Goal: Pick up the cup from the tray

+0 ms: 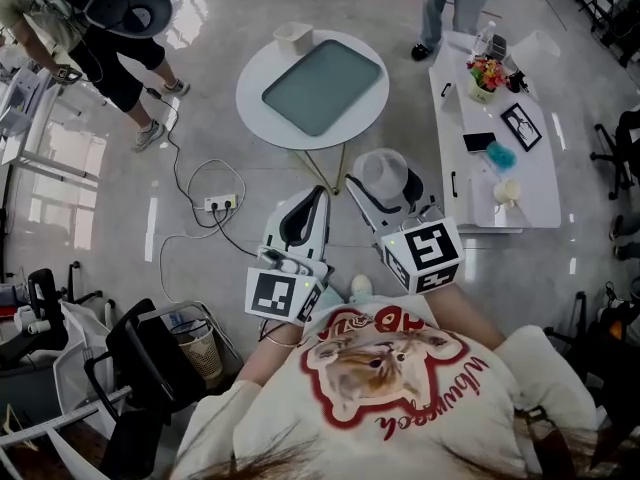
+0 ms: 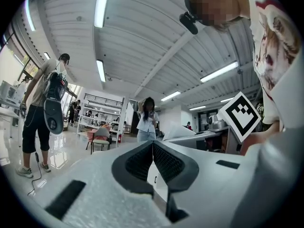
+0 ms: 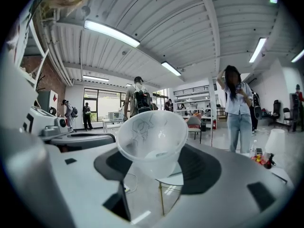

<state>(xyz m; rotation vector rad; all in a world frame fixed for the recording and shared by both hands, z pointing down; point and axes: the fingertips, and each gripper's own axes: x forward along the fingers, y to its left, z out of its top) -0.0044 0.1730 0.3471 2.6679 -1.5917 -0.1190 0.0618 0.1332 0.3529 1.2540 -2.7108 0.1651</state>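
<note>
My right gripper is shut on a clear plastic cup and holds it upright in the air, short of the round white table. In the right gripper view the cup sits between the jaws of the right gripper, its mouth tipped toward the camera. The grey-green tray lies bare on the table. A second white cup stands on the table by the tray's far left corner. My left gripper is shut and empty beside the right one; in its own view the left gripper points into the room.
A long white table at the right carries flowers, a phone and small items. A power strip with cables lies on the floor at the left. People stand beyond the round table and at the far left. A black chair is at lower left.
</note>
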